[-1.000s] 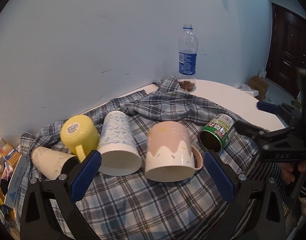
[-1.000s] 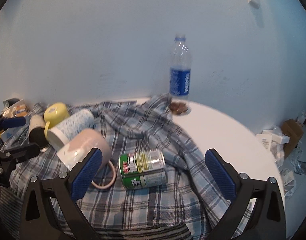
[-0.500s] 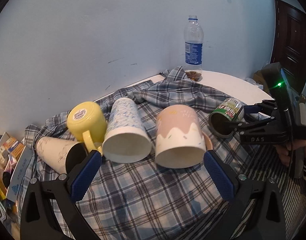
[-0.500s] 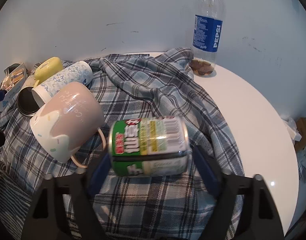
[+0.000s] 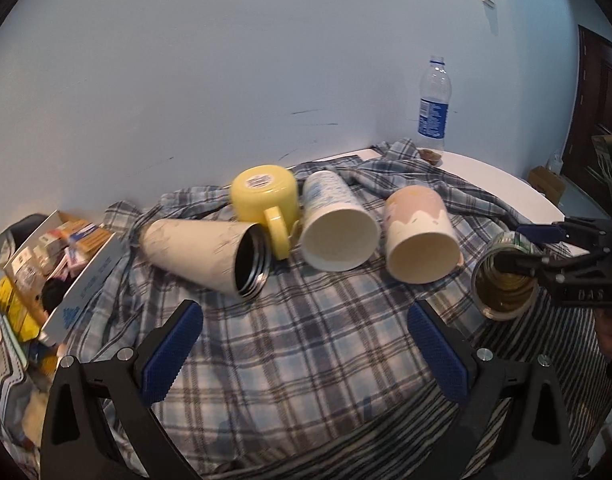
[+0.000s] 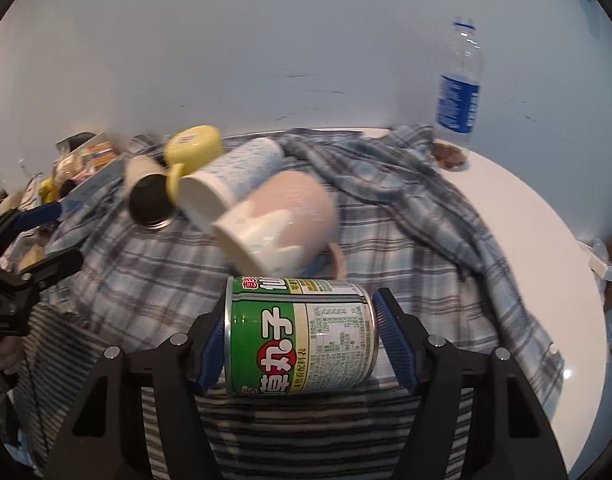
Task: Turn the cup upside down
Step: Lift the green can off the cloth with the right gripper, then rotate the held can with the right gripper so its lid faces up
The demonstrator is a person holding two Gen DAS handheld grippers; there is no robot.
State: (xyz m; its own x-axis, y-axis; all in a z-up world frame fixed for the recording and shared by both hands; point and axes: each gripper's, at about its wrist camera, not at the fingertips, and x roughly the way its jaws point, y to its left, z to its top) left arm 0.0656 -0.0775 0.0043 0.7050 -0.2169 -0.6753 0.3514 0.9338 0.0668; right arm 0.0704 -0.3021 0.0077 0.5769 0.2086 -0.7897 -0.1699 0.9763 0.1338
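Several cups lie on their sides on a plaid cloth point(image 5: 306, 340): a beige tumbler point(image 5: 206, 256), a yellow mug point(image 5: 266, 204), a blue-patterned white cup point(image 5: 334, 224) and a pink mug point(image 5: 420, 236). My right gripper point(image 6: 300, 340) is shut on a green open can point(image 6: 302, 336), held sideways above the cloth; the can also shows in the left wrist view point(image 5: 504, 284). My left gripper point(image 5: 306, 348) is open and empty, in front of the cups.
A clear water bottle point(image 5: 434, 108) stands at the back on the white round table point(image 5: 506, 184). An open box of small packets point(image 5: 54, 248) sits at the left. The blue wall is close behind.
My right gripper closed around the green can and lifted it off the cloth. My left gripper pulled back and swung left, so the tumbler is now in fuller view.
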